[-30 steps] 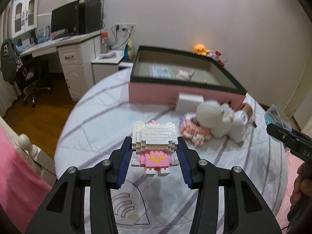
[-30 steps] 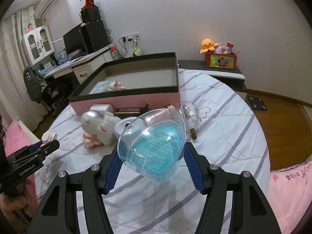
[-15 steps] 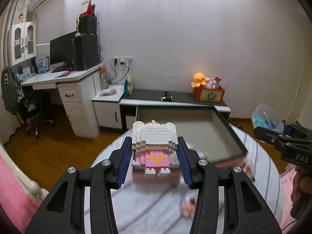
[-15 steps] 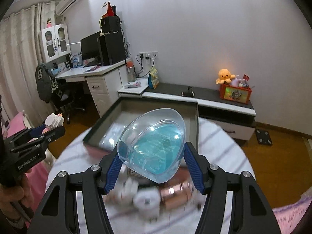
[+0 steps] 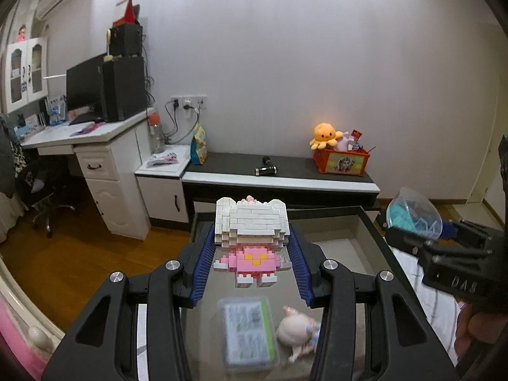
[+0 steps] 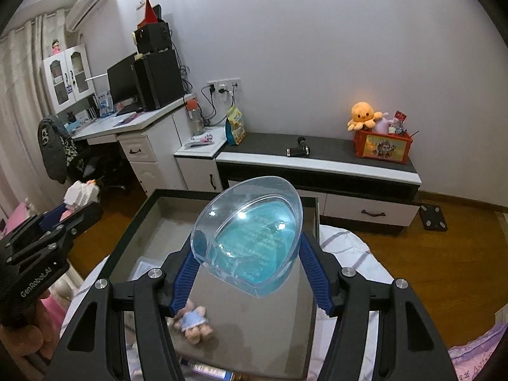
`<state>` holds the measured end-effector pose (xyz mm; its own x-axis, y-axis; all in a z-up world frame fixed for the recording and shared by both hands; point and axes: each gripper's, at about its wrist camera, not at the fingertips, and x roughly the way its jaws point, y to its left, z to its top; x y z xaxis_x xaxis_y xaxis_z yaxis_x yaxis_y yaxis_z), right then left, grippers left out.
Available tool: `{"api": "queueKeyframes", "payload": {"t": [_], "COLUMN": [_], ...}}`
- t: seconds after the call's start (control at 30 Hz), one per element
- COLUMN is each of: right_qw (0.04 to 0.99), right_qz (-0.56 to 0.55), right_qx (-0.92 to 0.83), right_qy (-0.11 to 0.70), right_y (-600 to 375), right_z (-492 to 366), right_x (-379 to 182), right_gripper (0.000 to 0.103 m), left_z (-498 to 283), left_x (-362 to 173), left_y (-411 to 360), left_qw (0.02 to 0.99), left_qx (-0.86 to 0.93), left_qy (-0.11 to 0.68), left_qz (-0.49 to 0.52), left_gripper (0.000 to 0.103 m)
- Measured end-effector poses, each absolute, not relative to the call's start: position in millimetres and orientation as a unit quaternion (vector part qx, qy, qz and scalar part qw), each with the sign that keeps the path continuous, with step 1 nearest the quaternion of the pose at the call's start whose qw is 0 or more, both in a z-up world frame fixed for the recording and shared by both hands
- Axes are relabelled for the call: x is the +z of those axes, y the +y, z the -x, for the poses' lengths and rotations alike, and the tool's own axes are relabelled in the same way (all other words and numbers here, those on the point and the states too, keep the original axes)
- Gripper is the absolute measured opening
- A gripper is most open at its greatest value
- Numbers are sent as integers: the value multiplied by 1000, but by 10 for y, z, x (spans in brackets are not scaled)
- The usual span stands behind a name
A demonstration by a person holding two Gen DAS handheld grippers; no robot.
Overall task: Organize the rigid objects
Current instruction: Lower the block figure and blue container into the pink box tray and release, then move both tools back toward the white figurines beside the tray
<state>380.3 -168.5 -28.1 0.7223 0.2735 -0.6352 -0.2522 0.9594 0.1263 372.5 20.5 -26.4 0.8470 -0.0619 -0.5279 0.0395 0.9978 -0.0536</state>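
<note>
My left gripper (image 5: 252, 263) is shut on a white and pink brick-built figure (image 5: 250, 238) and holds it above the open dark-rimmed box (image 5: 365, 222). My right gripper (image 6: 250, 266) is shut on a clear heart-shaped case with blue contents (image 6: 250, 238), also held above the box (image 6: 133, 222). In the box lie a clear plastic case with a green label (image 5: 249, 333) and a small doll (image 5: 298, 333), which also shows in the right wrist view (image 6: 193, 320). Each gripper shows in the other's view, the right one (image 5: 444, 247) and the left one (image 6: 47, 231).
The box sits on a bed with a white striped sheet (image 6: 349, 244). Behind stand a low black and white cabinet (image 5: 279, 184) with an orange toy crate (image 5: 341, 160), and a white desk (image 5: 95, 146) with a monitor. Wooden floor (image 5: 63, 254) lies to the left.
Both grippers have risen and moved forward from over the bed's toys to over the open box, each still holding its object. The loose items on the bed have dropped out of sight.
</note>
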Motion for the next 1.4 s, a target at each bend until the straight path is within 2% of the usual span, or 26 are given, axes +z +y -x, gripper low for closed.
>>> {"api": "queueKeyframes", "payload": {"t": [0.37, 0.4, 0.43, 0.47, 0.5, 0.57, 0.6, 0.63, 0.9, 1.4], "right_qw": [907, 906, 905, 906, 906, 906, 907, 909, 916, 931], "right_qz": [-13, -12, -13, -14, -17, -23, -23, -23, -41, -52], "right_qx": [136, 137, 136, 135, 136, 130, 123, 119, 115, 119], "right_qy": [398, 401, 402, 401, 401, 402, 401, 400, 383, 340], "right_y": [-1647, -1642, -1634, -1616, -1619, -1642, -1647, -1639, -1766, -1916], "right_z": [-4261, -4267, -4259, -4252, -4236, -4181, -4155, -4131, -3682, -2664], "right_x": [-665, -681, -687, -680, -674, -656, -641, -624, -504, -312], "right_gripper": [64, 71, 77, 86, 86, 89, 100, 103, 103, 103], "left_z": [-4305, -4299, -4273, -4231, -4172, -4068, -4007, -3958, -3370, -2282], "left_x": [-770, -771, -755, -727, -693, -630, -594, -569, -345, -227], "left_y": [111, 133, 154, 168, 182, 213, 232, 255, 373, 418], "left_qw": [939, 938, 940, 943, 948, 951, 952, 953, 962, 966], "left_qx": [-32, -32, -27, -20, -15, -14, -12, -10, -3, -21], "left_qy": [341, 343, 339, 330, 317, 306, 304, 301, 272, 256], "left_qz": [30, 34, 36, 35, 34, 32, 31, 31, 34, 38], "left_gripper": [49, 60, 77, 84, 90, 91, 93, 94, 102, 103]}}
